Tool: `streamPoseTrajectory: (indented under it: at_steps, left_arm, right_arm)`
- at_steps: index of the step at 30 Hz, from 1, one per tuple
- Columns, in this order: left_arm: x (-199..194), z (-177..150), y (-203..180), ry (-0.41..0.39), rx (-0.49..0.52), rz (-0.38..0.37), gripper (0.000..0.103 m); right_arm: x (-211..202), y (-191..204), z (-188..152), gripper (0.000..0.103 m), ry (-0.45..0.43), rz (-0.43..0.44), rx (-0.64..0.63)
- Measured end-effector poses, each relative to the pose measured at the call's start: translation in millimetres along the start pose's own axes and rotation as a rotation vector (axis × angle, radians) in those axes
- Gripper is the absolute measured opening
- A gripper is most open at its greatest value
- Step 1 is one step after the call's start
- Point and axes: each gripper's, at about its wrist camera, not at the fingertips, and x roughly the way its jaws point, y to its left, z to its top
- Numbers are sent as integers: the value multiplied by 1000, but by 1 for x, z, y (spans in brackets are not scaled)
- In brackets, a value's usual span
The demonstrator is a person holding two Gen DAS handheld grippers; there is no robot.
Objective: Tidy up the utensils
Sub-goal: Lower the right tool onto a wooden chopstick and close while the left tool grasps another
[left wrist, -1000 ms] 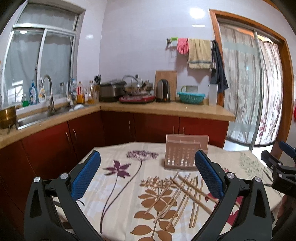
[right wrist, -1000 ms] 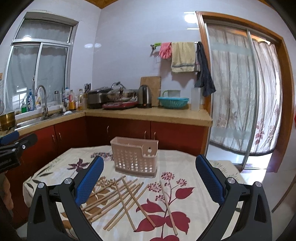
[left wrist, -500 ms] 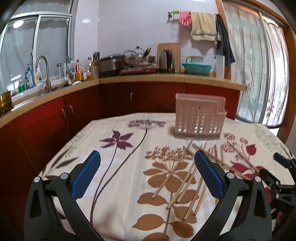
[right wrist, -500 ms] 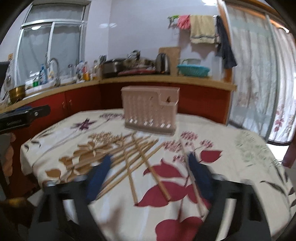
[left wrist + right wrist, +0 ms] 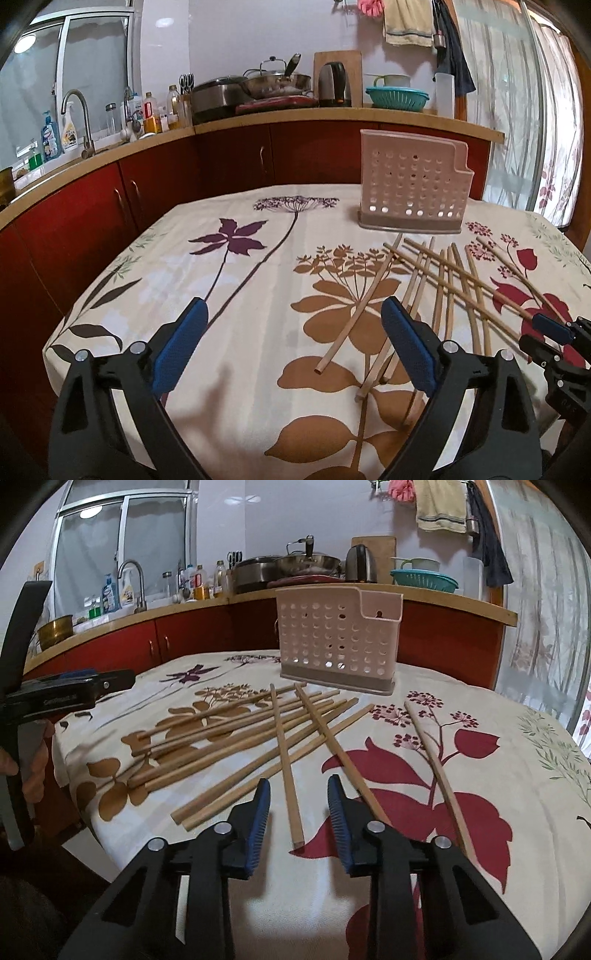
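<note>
Several wooden chopsticks (image 5: 443, 280) (image 5: 240, 731) lie scattered on a flower-print tablecloth (image 5: 240, 288). Behind them stands an upright pink perforated utensil holder (image 5: 413, 184) (image 5: 336, 642). My right gripper (image 5: 298, 781) hovers low over the pile with its jaws closing. The near end of one chopstick (image 5: 286, 760) lies between its blue pads, which do not touch it. My left gripper (image 5: 295, 317) is wide, its jaws just starting to close. It sits left of the pile with a chopstick end (image 5: 321, 363) below the gap, untouched. Each gripper shows at the edge of the other's view.
One chopstick (image 5: 436, 764) lies apart on the right over the red flower. The table's near edge (image 5: 110, 849) drops off close to a hand (image 5: 35, 771). A kitchen counter (image 5: 332, 118) with sink, pots and kettle runs behind. Curtained glass doors (image 5: 535, 110) stand at the right.
Both grippers have sunk toward the table and tilted down, so the chopsticks look larger. The right jaws went from wide to narrow around one chopstick end. The left jaws narrowed slightly.
</note>
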Motion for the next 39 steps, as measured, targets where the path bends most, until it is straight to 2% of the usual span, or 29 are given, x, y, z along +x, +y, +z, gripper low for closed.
streamPoseTrajectory:
  at_steps: [9,14,19,24,26,28,30,33,36,37,38,39]
  left_arm:
    - [17,-10,0,37,15,4,92]
    - [26,-14,0,52,27,-9,92]
    - [36,-18,-3,69,66,-26,79]
    - [46,-22,-6,88,112,-68,72]
    - [51,-24,-7,103,129,-86,66]
    - [55,-27,-9,125,140,-112,52]
    - [55,-27,-10,123,148,-137,45]
    - [55,-28,-9,131,120,-185,29]
    - [52,-31,-9,130,103,-185,25]
    - [51,-32,-8,127,99,-186,21]
    - [49,-32,-8,124,93,-191,12]
    - [48,-34,-7,128,84,-217,10]
  right_arm:
    - [12,1,-7,11,43,17,-3]
    - [10,-1,-7,8,28,6,8]
    - [12,-3,-7,7,36,9,18]
    - [12,-3,-7,7,34,20,21]
    - [12,-3,-6,7,33,21,23]
    - [12,-4,-6,7,31,23,27]
    - [12,-4,-6,7,31,24,31]
    - [12,-5,-6,7,33,27,42]
    - [13,-8,-7,7,35,26,53]
    - [13,-8,-6,7,35,25,56]
    - [13,-9,-6,7,35,24,59]
    - [14,-9,-6,7,35,24,62]
